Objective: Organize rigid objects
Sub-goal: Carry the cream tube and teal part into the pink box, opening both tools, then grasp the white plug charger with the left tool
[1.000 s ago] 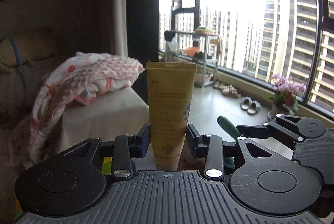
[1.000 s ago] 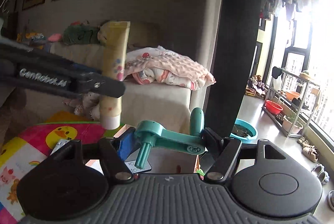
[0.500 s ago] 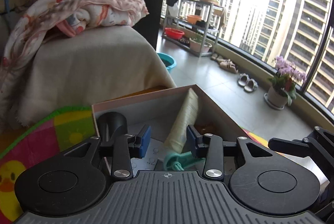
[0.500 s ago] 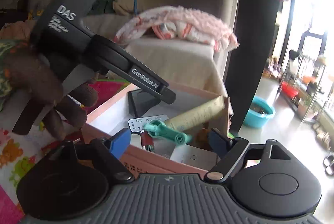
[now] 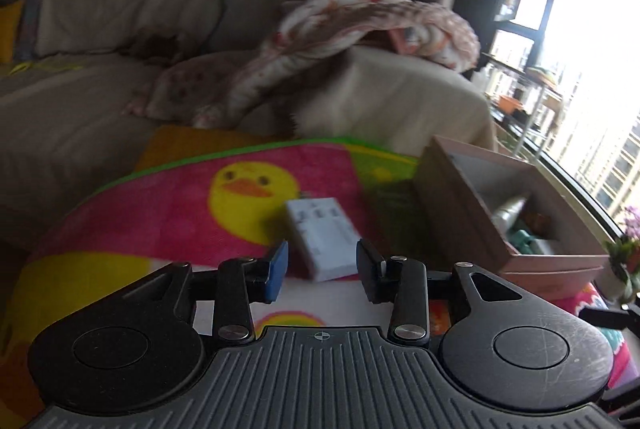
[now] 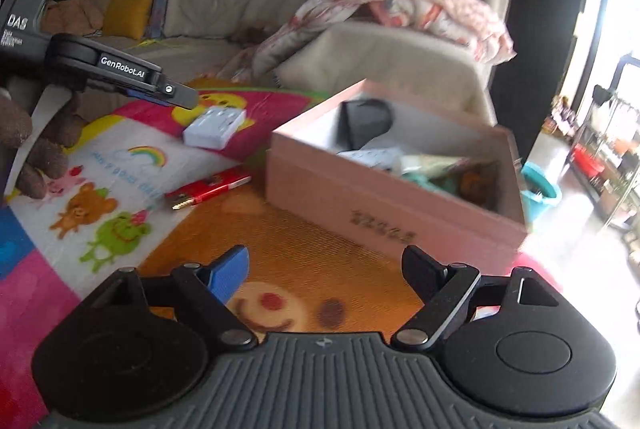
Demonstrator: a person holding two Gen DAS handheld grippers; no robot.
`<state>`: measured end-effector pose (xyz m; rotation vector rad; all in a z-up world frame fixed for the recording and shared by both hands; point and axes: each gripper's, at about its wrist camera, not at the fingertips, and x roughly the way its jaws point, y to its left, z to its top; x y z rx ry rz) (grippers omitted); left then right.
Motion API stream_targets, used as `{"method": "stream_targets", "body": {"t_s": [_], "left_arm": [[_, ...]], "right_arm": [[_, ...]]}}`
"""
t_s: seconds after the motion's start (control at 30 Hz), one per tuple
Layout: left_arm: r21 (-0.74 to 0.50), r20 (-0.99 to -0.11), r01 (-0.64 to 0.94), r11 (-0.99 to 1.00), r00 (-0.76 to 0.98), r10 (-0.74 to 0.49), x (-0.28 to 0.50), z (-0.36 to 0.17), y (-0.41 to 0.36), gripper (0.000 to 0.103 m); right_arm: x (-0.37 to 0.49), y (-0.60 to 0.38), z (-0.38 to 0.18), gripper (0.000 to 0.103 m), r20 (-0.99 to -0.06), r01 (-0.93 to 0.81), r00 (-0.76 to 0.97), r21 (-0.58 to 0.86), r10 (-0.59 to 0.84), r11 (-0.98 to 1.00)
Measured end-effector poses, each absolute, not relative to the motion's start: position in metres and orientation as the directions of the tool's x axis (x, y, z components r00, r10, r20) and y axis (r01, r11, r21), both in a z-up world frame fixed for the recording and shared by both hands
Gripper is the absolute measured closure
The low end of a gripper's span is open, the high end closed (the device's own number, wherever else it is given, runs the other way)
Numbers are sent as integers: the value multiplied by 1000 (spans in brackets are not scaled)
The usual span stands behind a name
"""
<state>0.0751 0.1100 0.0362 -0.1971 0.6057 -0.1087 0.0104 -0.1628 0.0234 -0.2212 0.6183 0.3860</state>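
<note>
A small white box (image 5: 324, 241) (image 6: 216, 127) lies on the colourful play mat (image 5: 160, 213). My left gripper (image 5: 322, 269) hovers just short of it, open, nothing between its fingers; from the right wrist view the left gripper (image 6: 176, 95) hangs above the box's near left corner. A red pen-like stick (image 6: 208, 189) lies on the mat closer in. The pink box (image 6: 400, 213) (image 5: 460, 217) holds a cream tube (image 5: 508, 211), a teal piece (image 6: 424, 181) and a black object (image 6: 364, 121). My right gripper (image 6: 326, 269) stands wide open and empty before the pink box's near wall.
A beige sofa (image 6: 224, 13) with a pink blanket (image 6: 400, 1) runs behind the mat. A gloved hand (image 6: 36, 149) holds the left tool. On the floor at right are a blue basin (image 6: 540, 189) and a metal rack (image 6: 600, 157) by the window.
The left gripper let go of the cream tube into the pink box and swung left and down to the white box. The right gripper released the teal piece, opened wider and drew back.
</note>
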Motion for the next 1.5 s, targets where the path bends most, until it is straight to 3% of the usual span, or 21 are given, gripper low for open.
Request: {"method": "stream_targets", "body": {"t_s": [0.23, 0.47, 0.53, 0.67, 0.7, 0.77, 0.93, 1.1, 1.2, 1.27, 1.4, 1.5], "left_arm": [[-206, -599, -5, 978, 792, -122, 61, 12, 124, 61], [-198, -587, -13, 980, 802, -108, 59, 6, 125, 61], [-207, -584, -9, 978, 803, -116, 59, 4, 127, 61], [-224, -578, -8, 974, 806, -126, 59, 2, 129, 61], [-225, -577, -7, 974, 807, -127, 59, 2, 129, 61], [-225, -576, -7, 974, 807, -127, 59, 1, 129, 61], [-215, -578, -6, 977, 807, -122, 59, 2, 128, 61], [-193, -584, -8, 981, 804, -109, 59, 2, 124, 61], [-179, -589, -9, 984, 802, -100, 60, 3, 122, 61], [-167, -593, -12, 986, 800, -91, 61, 4, 120, 61], [-193, -601, -2, 981, 791, -117, 66, 9, 116, 61], [-212, -578, 53, 976, 798, -169, 77, 21, 105, 61]], "right_arm": [[25, -109, 14, 19, -646, -457, 670, 29, 366, 889], [58, -60, 22, 19, -632, -487, 684, -24, 364, 873], [62, -53, 18, 24, -636, -479, 691, -46, 344, 876], [70, -54, 4, 53, -686, -457, 651, -13, 324, 890], [67, -57, 5, 67, -678, -456, 657, -7, 331, 890], [61, -61, 7, 77, -683, -476, 650, -23, 334, 879], [38, -86, 10, 79, -698, -520, 636, -70, 331, 851], [23, -121, 9, 74, -682, -490, 689, -189, 245, 851], [24, -142, 6, 40, -645, -391, 753, -276, 132, 878], [27, -155, 3, 33, -624, -307, 780, -307, 53, 901], [32, -187, 5, 29, -676, -243, 727, -94, 117, 965], [31, -201, -1, 18, -677, -209, 717, 19, 166, 978]]}}
